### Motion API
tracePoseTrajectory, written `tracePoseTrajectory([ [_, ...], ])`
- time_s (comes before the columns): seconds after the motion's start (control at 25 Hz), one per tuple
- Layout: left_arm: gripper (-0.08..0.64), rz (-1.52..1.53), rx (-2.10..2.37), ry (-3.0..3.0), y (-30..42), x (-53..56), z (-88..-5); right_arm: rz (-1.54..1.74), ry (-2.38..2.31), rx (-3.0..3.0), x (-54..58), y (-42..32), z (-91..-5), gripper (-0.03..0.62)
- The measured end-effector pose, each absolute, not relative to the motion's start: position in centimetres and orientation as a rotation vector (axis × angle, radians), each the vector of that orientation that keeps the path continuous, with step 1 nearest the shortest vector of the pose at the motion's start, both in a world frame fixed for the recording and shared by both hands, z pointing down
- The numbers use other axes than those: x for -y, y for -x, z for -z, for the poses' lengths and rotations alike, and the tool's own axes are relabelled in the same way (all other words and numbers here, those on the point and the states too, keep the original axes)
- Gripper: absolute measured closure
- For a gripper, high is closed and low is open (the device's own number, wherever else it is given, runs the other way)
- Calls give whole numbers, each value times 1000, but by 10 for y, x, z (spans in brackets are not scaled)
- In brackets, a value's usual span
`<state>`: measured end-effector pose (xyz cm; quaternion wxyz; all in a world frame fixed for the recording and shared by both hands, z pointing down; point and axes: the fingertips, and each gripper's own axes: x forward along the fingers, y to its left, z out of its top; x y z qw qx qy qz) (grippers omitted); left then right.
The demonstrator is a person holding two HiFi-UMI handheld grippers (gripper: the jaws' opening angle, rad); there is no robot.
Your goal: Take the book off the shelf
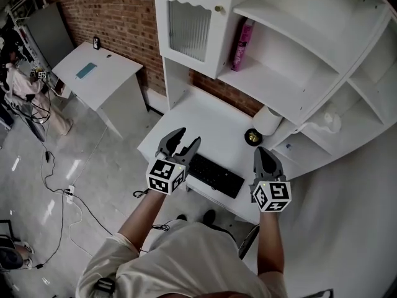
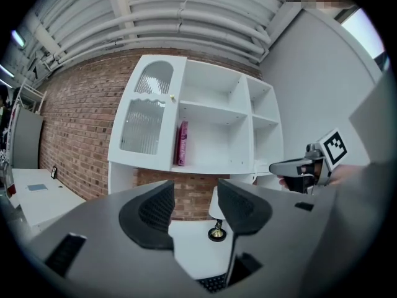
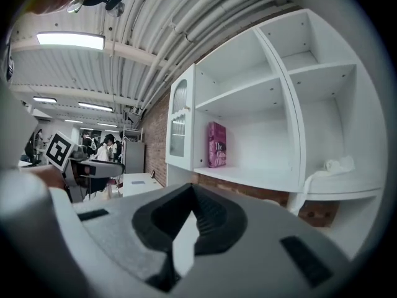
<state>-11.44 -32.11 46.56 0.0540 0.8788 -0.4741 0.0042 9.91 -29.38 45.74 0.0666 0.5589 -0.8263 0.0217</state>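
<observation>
Well clear of any jaws: slim pink book (image 1: 242, 45), upright on white open shelf (image 1: 273, 85).
Left gripper (image 1: 188, 135) wide open and empty above white desk (image 1: 205, 121); right gripper (image 1: 261, 149) closed, holding nothing.

The head camera looks steeply down from above the person, with the desk (image 1: 205, 113) below it and the shelf unit (image 1: 273, 82) off toward 1 o'clock. The left gripper (image 1: 189, 135) camera sits low over the desk and faces the shelf unit almost squarely, with the book (image 1: 242, 45) at 12 o'clock. The right gripper (image 1: 263, 149) camera faces the unit at a slant from its right end. All three views share the book's shelf. Each gripper view also catches the other gripper, at 3 o'clock in the left gripper view and 9 o'clock in the right.
</observation>
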Motion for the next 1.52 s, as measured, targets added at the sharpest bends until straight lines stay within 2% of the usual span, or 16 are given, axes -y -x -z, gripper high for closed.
tracePoseTrajectory([
  [0.68, 360, 20, 1560, -2607, 51, 370, -442, -19, -1549, 2593, 348, -151, -446, 589],
  [1.52, 353, -19, 1510, -2690, -20, 486, -388, -51, -1496, 2601, 407, -190, -430, 589],
])
